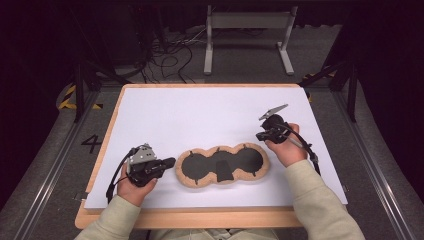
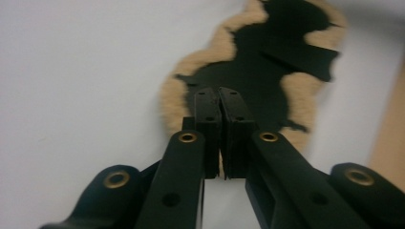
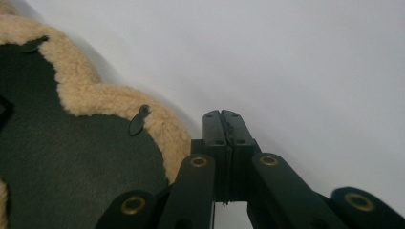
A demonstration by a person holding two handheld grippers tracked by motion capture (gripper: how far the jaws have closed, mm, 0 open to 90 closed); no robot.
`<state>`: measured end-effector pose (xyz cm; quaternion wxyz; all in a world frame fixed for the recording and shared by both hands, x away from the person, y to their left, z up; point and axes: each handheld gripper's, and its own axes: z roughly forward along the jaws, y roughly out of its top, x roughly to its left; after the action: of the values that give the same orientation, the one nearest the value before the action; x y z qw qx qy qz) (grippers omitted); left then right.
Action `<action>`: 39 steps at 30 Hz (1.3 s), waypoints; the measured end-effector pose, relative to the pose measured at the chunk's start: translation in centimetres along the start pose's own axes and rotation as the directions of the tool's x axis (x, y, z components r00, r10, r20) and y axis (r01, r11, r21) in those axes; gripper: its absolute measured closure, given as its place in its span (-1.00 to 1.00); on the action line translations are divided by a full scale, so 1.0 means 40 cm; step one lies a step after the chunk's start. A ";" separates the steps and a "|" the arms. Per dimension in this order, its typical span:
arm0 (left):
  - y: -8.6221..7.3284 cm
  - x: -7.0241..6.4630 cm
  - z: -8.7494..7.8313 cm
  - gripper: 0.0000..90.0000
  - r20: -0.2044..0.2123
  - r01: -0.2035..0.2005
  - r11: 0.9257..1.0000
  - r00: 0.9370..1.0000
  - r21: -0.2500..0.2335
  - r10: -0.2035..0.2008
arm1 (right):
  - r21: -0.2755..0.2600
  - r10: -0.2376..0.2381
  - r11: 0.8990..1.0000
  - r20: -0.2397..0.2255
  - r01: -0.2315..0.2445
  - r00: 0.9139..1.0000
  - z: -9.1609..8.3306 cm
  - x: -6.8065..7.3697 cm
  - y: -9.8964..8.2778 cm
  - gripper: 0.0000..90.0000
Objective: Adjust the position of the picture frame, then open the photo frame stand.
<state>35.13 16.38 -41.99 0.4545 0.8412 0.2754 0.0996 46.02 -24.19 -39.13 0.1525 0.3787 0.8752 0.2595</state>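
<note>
Fleece-edged black piece [image 1: 222, 165] lies flat on the white sheet [image 1: 200, 115] that covers the wooden table [image 1: 190, 218], near the edge closest to the person and about in the middle between the two hands. It has three rounded lobes in a row, a tan woolly border all around, a dark inner face turned up, and a small black flap [image 1: 225, 171] lying on the middle lobe (some little black tabs sit along the border too). The left gripper [image 1: 167, 162] is held low just beside the left end of the piece, pointing toward it; in the left gripper view its jaws are together, and a thin bit of the tan border seems to be between the pads [image 2: 210, 124], though I cannot tell this for sure. The right gripper [image 1: 260, 135] is above the right end of the piece, close to the border; in the right gripper view its jaws are pressed together with nothing between them, over the bare white sheet just beside the woolly edge [image 3: 114, 107]
</note>
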 end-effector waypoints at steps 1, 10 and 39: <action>0.004 -0.010 0.007 0.97 0.022 -0.014 1.000 1.000 0.022 0.014 | -0.017 0.006 1.000 -0.006 -0.006 1.000 -0.014 0.002 -0.011 1.00; 0.017 -0.093 0.065 0.97 0.214 -0.166 0.973 0.968 0.163 0.130 | -0.073 -0.005 0.997 -0.060 0.000 0.998 -0.062 0.032 -0.060 1.00; 0.027 -0.025 0.057 0.63 0.087 -0.083 0.990 0.994 0.111 0.073 | -0.116 -0.068 0.992 -0.098 0.057 0.993 -0.127 0.124 -0.131 1.00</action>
<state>35.65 13.74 -42.29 0.4123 0.8794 0.2286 0.0665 37.32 -25.26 -38.30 0.1370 0.3282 0.8773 0.3224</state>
